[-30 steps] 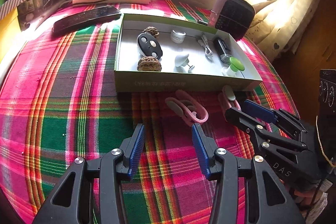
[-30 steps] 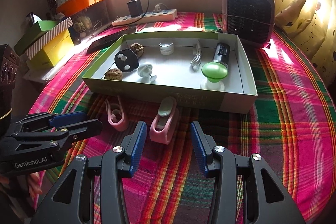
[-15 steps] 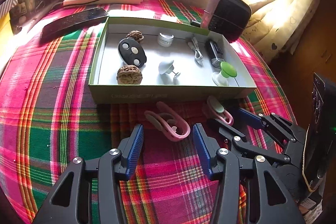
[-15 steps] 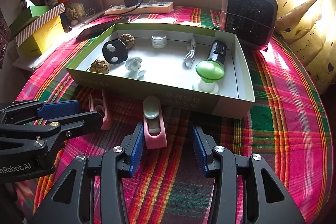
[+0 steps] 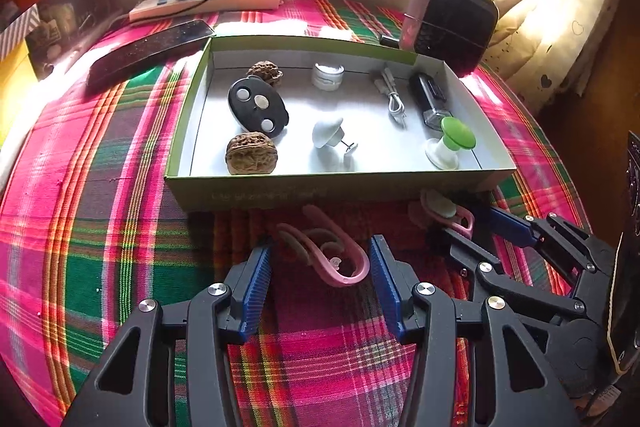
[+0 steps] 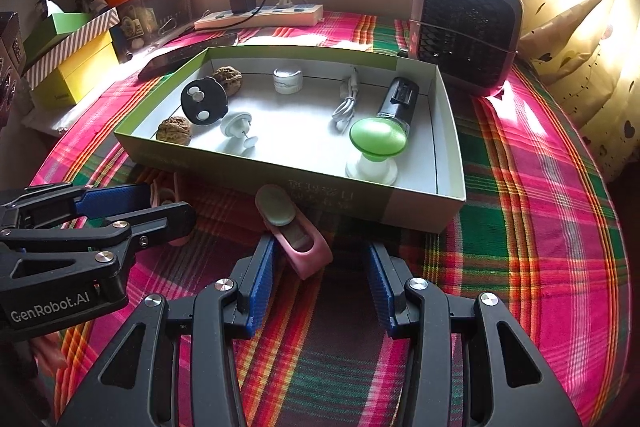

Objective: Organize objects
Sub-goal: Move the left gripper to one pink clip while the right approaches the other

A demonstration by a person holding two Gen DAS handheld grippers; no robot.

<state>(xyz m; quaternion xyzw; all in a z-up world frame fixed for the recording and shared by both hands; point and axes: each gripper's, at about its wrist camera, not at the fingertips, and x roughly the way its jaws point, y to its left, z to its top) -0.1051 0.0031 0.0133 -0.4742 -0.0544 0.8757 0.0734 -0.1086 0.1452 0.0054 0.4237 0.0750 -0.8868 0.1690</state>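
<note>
Both grippers have closed in: the left gripper (image 5: 318, 285), fingers spread, straddles the pink curved plastic clip (image 5: 326, 253); the right gripper (image 6: 320, 281), equally spread, flanks the pink silicone holder (image 6: 298, 233) angling toward the green cardboard box (image 6: 416, 215).

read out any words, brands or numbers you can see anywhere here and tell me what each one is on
"GenRobot.AI": white lettering on the side of the left tool, seen in the right wrist view.
Faint printing on the front wall of the green box: too blurred to read.
A small word on the yellow box at the left: too small to read.
Label on the little white jar in the green box: too small to read.
Nothing else legible.
</note>
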